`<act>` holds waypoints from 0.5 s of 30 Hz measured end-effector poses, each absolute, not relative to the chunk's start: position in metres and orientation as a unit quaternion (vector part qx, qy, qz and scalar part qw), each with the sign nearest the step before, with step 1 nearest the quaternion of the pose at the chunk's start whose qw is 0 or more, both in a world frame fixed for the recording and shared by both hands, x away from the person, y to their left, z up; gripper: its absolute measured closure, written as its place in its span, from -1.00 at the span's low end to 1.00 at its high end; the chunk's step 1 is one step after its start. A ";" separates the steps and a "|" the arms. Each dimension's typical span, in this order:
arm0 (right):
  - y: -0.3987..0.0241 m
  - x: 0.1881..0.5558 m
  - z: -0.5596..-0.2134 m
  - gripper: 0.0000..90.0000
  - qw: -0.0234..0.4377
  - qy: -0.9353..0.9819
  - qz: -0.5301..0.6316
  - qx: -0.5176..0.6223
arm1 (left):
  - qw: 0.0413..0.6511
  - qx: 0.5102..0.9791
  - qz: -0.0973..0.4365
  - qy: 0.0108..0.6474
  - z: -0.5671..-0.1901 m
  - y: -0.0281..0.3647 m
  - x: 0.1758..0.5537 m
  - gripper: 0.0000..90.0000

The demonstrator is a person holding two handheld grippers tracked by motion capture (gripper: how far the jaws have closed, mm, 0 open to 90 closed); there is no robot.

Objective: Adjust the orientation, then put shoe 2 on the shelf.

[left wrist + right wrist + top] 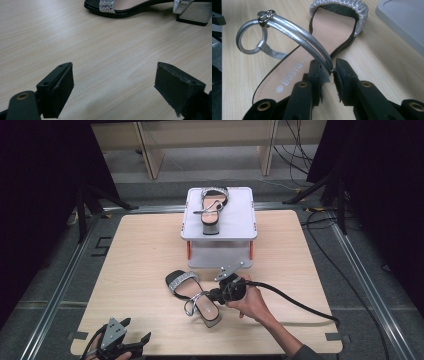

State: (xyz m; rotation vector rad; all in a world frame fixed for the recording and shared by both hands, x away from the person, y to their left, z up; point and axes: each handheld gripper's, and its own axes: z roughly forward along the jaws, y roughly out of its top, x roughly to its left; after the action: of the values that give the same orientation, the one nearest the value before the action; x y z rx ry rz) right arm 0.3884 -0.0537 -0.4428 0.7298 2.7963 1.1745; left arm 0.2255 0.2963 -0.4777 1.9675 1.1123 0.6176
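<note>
Silver-strapped sandal on table: black-soled sandal with tan insole (192,295) lying on the light wooden table (140,265), near centre, toe band toward the far left.
Right gripper: right gripper (332,70), jaws drawn close around the doubled silver ankle strap (299,35) where it meets the sole edge; whether the pads press it cannot be told.
Left gripper: left gripper (113,85), jaws spread wide, nothing between them, low over bare wood at the near left.
Second sandal: matching sandal (214,207) resting on the grey plastic box (240,227) at the far side.
</note>
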 end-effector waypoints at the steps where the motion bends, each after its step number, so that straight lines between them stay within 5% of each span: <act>1: -0.054 0.388 -0.443 0.69 0.011 0.896 0.376 0.234 | 0.389 0.774 0.243 0.437 -0.478 0.296 0.226 -0.66; 15: -0.044 0.393 -0.440 0.78 0.004 0.918 0.336 0.208 | 0.394 0.772 0.244 0.436 -0.478 0.295 0.224 -0.67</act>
State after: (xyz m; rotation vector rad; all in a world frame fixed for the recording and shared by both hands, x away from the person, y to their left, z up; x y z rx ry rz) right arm 0.3929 -0.0436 -0.4399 0.6529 2.8782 1.0542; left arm 0.2244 0.2949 -0.4780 1.9577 1.1066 0.6199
